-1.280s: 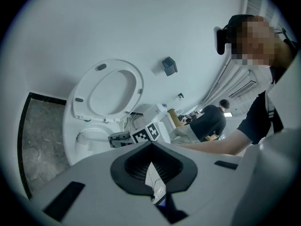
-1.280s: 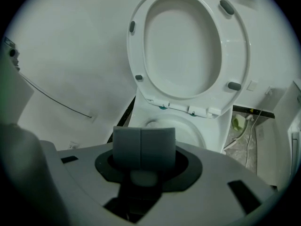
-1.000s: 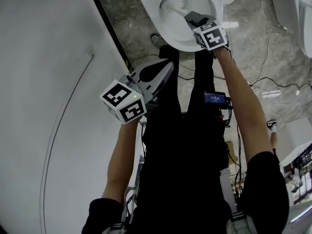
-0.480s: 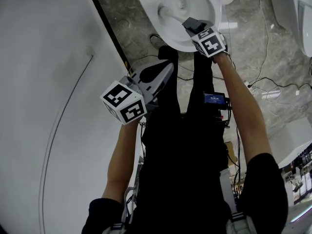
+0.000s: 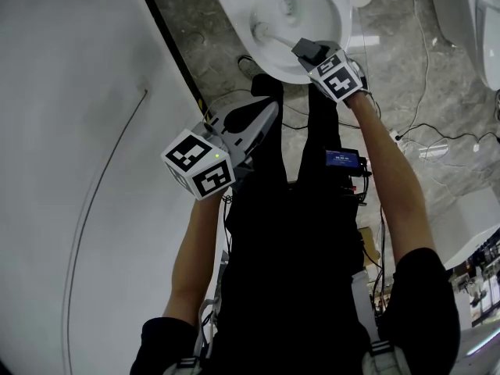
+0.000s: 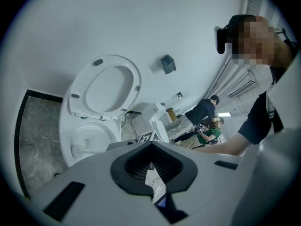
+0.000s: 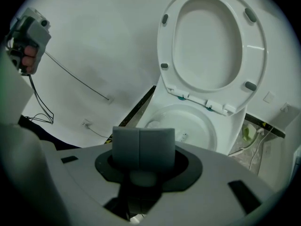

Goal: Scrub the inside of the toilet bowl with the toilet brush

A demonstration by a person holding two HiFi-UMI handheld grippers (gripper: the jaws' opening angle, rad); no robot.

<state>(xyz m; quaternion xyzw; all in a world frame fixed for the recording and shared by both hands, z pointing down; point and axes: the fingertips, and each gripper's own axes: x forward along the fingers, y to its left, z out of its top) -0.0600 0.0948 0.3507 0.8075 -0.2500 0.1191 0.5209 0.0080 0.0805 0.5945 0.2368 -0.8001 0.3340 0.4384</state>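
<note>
The white toilet bowl stands at the top of the head view with its seat raised. A white toilet brush has its head inside the bowl at the near left wall. Its handle runs back to my right gripper, which is shut on it just over the bowl's front rim. The grey pads are pressed together over the handle's end. My left gripper hangs well back from the toilet in front of the person's body. Its jaws are together with nothing in them.
A white wall fills the left, edged by a black skirting strip. Cables trail over the grey stone floor to the right. Another white fixture stands at the far right. Two people are in the background of the left gripper view.
My right gripper has drawn back toward the bowl's front rim, and the brush head has slid from the middle of the bowl to its near left side. The left gripper has stayed put.
</note>
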